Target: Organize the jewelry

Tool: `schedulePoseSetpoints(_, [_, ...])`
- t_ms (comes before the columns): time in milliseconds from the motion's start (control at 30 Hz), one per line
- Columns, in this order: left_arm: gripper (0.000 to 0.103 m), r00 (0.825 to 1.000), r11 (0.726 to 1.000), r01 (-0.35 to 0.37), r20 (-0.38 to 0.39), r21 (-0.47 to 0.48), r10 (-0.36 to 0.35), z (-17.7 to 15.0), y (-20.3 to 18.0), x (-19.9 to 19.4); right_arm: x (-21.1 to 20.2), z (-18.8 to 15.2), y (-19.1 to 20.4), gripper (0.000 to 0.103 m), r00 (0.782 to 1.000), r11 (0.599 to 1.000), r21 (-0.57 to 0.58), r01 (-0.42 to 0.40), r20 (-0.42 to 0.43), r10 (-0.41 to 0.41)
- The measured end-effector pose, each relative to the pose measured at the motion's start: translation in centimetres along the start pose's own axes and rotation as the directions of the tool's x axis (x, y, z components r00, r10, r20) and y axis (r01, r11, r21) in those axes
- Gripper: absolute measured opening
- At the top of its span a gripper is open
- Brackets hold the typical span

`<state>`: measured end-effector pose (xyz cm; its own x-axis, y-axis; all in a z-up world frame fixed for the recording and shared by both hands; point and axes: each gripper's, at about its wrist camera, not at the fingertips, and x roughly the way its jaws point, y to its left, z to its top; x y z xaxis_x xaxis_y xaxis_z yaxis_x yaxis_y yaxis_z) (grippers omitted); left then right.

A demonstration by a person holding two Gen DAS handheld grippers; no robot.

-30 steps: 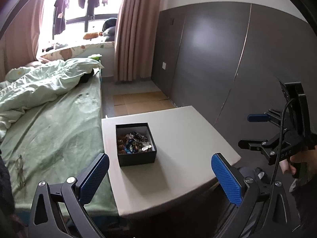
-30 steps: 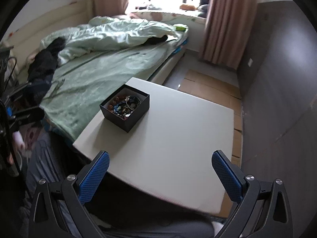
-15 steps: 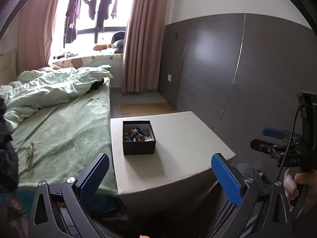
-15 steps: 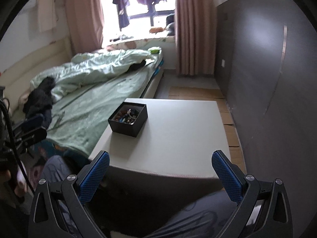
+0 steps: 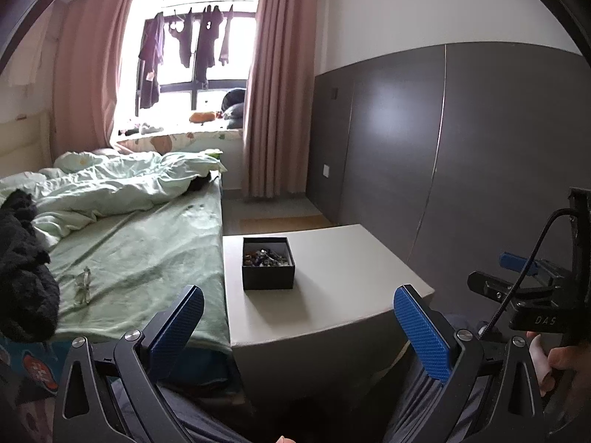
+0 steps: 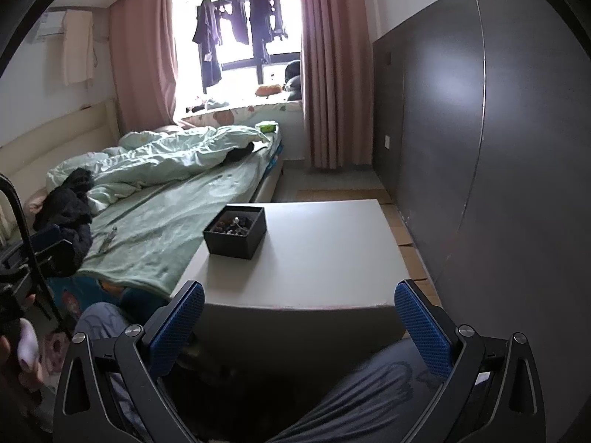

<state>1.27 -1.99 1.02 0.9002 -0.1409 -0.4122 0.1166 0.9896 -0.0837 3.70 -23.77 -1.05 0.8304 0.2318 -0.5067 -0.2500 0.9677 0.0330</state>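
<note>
**Both claws hanging back, jewelry box is dead ahead**

The black jewelry box [image 5: 268, 264] sits on the white surface [image 5: 332, 295], by the edge next to the bed [image 5: 140, 251], full of tangled pieces. From the left claw [image 5: 299, 336] it's pretty much straight forward; from the right claw [image 6: 299, 336] it's ahead and off to the left. I'd guess left is nearer. The box is squarish, so no real long axis. Both claws gape wide, empty. Compared with a second ago, both cameras sit lower and farther back, so the box looks smaller and you see more window.
</note>
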Motion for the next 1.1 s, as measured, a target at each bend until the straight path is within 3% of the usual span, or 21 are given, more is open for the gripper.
schedulePoseSetpoints(267, [0.103,1.0,1.0,0.004,0.01,0.002,-0.004,-0.1,-0.1,-1.2,-2.1,0.1,1.0,0.103,0.998,1.0,0.006,-0.002,0.063,0.002])
schedulePoseSetpoints(1100, [0.103,0.999,0.999,-0.039,0.027,0.023,0.038,-0.5,-0.7,-2.4,-3.0,-0.7,1.3,0.103,0.997,1.0,0.005,-0.01,0.071,0.01])
